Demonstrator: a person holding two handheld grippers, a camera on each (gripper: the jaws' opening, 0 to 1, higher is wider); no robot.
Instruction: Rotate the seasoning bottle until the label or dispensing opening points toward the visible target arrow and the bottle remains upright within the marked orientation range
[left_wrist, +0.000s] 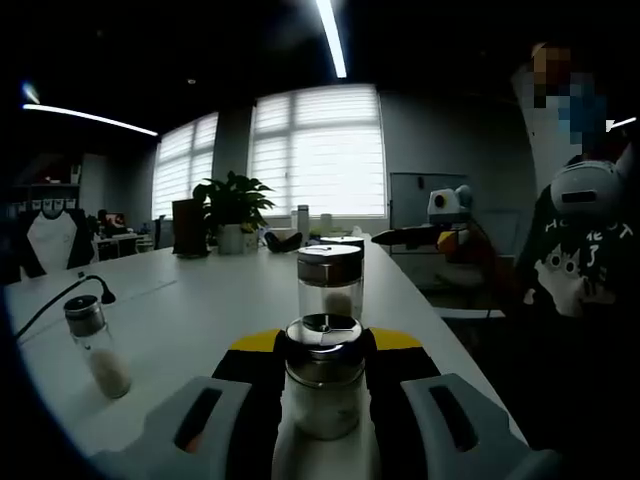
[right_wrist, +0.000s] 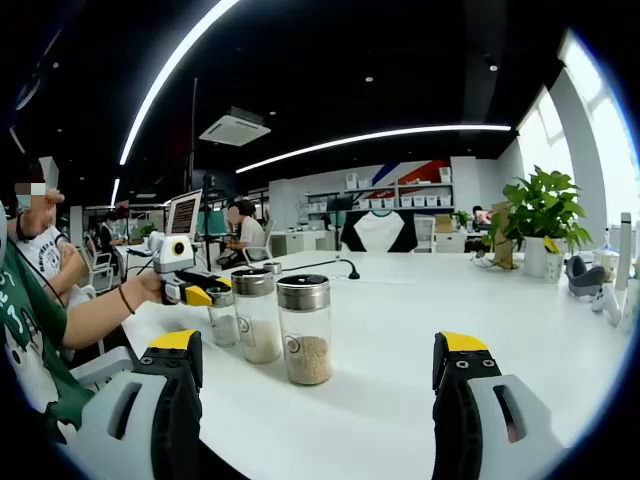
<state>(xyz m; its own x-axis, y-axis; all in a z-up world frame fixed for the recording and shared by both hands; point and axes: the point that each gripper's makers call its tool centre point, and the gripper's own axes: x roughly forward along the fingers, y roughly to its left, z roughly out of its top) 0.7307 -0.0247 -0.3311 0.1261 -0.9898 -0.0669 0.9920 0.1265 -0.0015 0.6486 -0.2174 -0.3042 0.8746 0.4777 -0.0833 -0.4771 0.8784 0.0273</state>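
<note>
A small glass seasoning bottle (left_wrist: 322, 385) with a metal lid and pale grains stands upright between my left gripper's (left_wrist: 325, 340) jaws, and the black pads press its sides. Right behind it stands a taller bottle (left_wrist: 330, 285). In the right gripper view the same row shows as a small bottle (right_wrist: 222, 316), a middle bottle (right_wrist: 258, 318) and a larger bottle (right_wrist: 305, 332), with the left gripper (right_wrist: 195, 292) at the small one. My right gripper (right_wrist: 318, 345) is open near the table's edge, short of the larger bottle. I see no arrow mark.
Another small bottle (left_wrist: 97, 345) stands alone on the white table (left_wrist: 200, 310), left of the row, near a black cable (left_wrist: 60, 300). A potted plant (left_wrist: 232, 205) and cups stand at the far end. A person's forearm (right_wrist: 90, 310) reaches in from the left.
</note>
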